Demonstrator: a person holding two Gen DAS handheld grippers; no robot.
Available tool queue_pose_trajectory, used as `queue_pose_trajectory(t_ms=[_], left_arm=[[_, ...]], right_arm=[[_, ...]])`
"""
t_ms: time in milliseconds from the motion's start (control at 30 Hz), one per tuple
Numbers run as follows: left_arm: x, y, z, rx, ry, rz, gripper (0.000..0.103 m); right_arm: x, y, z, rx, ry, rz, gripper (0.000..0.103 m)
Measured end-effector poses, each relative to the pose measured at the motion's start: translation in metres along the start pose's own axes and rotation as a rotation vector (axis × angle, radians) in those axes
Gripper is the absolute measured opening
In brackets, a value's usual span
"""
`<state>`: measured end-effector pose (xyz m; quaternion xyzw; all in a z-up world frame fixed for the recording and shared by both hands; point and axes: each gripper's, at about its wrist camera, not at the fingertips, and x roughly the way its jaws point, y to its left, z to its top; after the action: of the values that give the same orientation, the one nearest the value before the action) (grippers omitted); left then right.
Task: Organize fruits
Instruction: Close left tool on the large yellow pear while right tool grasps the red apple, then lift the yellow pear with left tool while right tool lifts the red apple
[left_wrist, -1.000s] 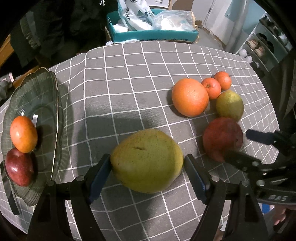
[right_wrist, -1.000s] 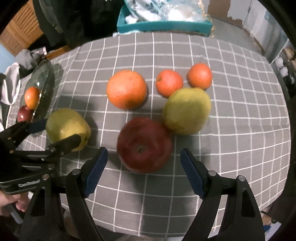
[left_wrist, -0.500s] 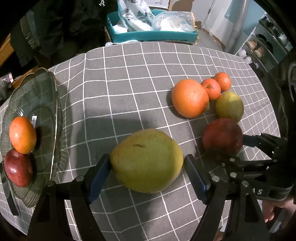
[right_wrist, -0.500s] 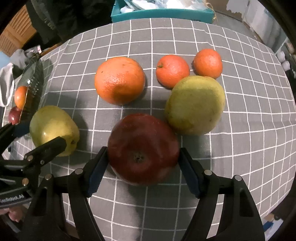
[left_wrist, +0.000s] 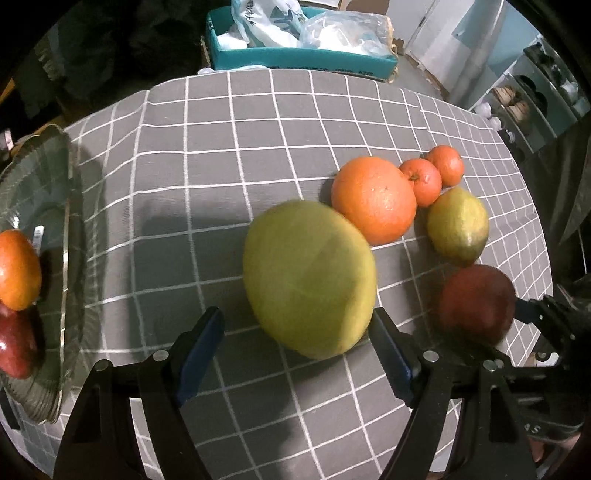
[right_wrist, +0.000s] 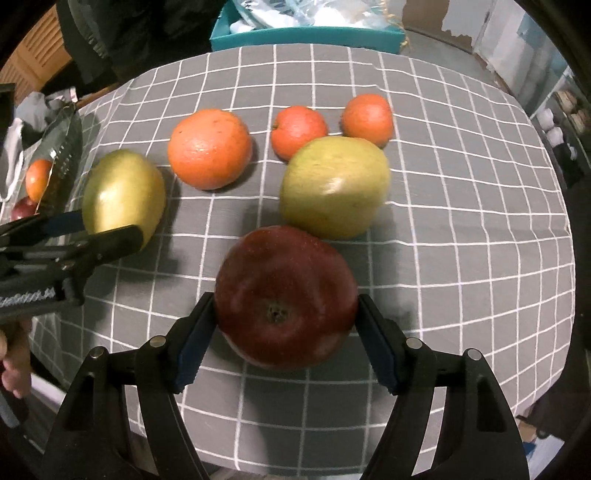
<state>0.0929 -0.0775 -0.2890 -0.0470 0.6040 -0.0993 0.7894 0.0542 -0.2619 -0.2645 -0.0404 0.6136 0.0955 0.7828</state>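
A large yellow-green fruit (left_wrist: 310, 277), blurred, lies at my left gripper's (left_wrist: 295, 317) fingertips against the big orange (left_wrist: 373, 199). The right pad touches it and the left pad stands apart, so the gripper is open. My right gripper (right_wrist: 285, 301) is shut on a dark red apple (right_wrist: 284, 295), with a pad pressed on each side. Beyond it lie a green-yellow fruit (right_wrist: 334, 188) and two mandarins (right_wrist: 299, 129) (right_wrist: 367, 118). A glass plate (left_wrist: 48, 177) at the far left holds an orange fruit (left_wrist: 14, 269) and a red apple (left_wrist: 14, 350).
The grey checked tablecloth (left_wrist: 207, 155) covers a round table whose edge falls away close below both grippers. A teal box (left_wrist: 303, 61) of plastic bags stands behind the table. Shelves (left_wrist: 535, 92) are at the far right. A person's fingers (right_wrist: 11, 365) show at the left edge.
My right gripper came down over the red apple and closed its pads on it. The yellow-green fruit, earlier held between my left pads, has shifted forward and right toward the big orange.
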Motion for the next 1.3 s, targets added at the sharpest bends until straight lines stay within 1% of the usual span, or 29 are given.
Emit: queue_pose_trajectory(t_ms=[67,167,233,533,600,633,800,900,967,1100,1300], left_arm=[[0.002,-0.002,0.003,0.003,-0.007,-0.005,0.082],[0.005,-0.006,0.007,0.007,-0.016,0.017,0.081],[0.007,-0.006,0.009,0.0,-0.015,0.027,0.08],[0.01,-0.008,0.017,-0.011,-0.019,0.015,0.079],[0.01,-0.01,0.018,-0.003,-0.018,0.031,0.07],[0.011,-0.01,0.018,-0.003,-0.017,0.046,0.07],[0.01,-0.004,0.02,-0.026,-0.03,0.028,0.069],[0.008,-0.008,0.018,-0.006,-0.041,0.053,0.069],[0.006,-0.009,0.016,0.0,-0.05,0.06,0.069],[-0.004,-0.011,0.015,-0.002,-0.071,0.05,0.069],[-0.03,-0.016,0.015,0.013,-0.137,0.049,0.069]], right_arm=[[-0.006,-0.005,-0.002,0.011,-0.012,-0.003,0.075],[-0.018,-0.021,-0.007,0.027,-0.031,-0.007,0.075],[-0.024,-0.025,-0.008,0.04,-0.041,-0.009,0.075],[-0.033,-0.045,-0.006,0.094,-0.073,-0.034,0.075],[-0.034,-0.048,-0.004,0.104,-0.08,-0.034,0.075],[-0.035,-0.05,-0.004,0.106,-0.085,-0.036,0.075],[-0.035,-0.046,0.003,0.109,-0.107,-0.047,0.075],[-0.038,-0.045,0.007,0.102,-0.124,-0.058,0.075],[-0.04,-0.045,0.009,0.097,-0.137,-0.067,0.075],[-0.045,-0.047,0.012,0.095,-0.163,-0.077,0.075],[-0.052,-0.048,0.017,0.097,-0.198,-0.082,0.075]])
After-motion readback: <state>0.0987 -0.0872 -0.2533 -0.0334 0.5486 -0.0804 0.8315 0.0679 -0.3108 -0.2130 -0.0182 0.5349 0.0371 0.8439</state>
